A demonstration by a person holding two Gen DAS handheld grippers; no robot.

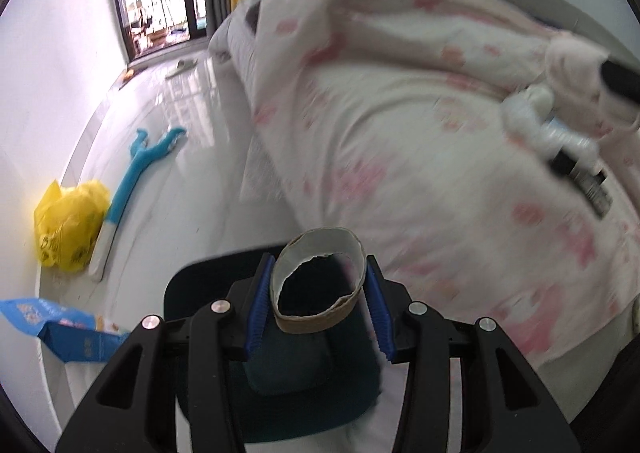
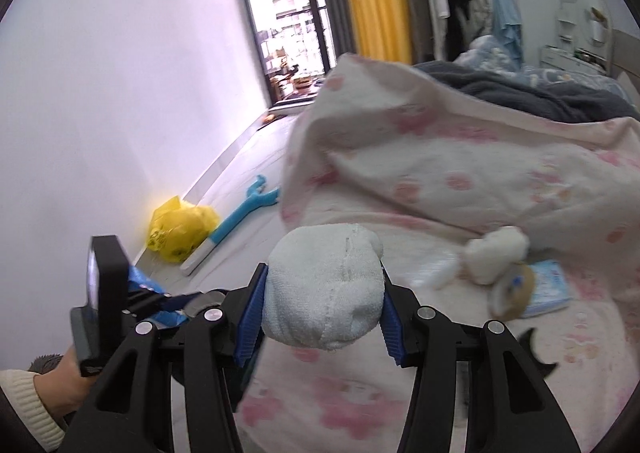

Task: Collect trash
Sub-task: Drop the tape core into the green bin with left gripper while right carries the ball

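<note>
1. The left claw (image 1: 320, 301) is clamped on a short brown cardboard tube with a torn white rim (image 1: 318, 285), a blue ribbed pad on each side wall. The tube hangs over a dark round bin opening (image 1: 208, 277) at the lower centre of the left wrist view.
2. The tube looks light and hollow and its wall probably buckles easily. I judge that a light squeeze across the middle band suits it better than a grip on the ragged lip.
3. The right claw (image 2: 322, 305) is clamped on a soft white wad of tissue or cloth (image 2: 324, 285), above the bed with the pink flowered cover (image 2: 440, 393).
4. The wad looks light and squashy and should compress rather than slip. A grip across its bulk seems safest.
5. More litter lies on the cover at about three o'clock from the right claw: a white crumpled wad (image 2: 496, 253) touching a flat blue packet (image 2: 548, 285).
6. A yellow plastic bag (image 2: 180, 229) sits on the floor by the wall, at ten o'clock.
</note>
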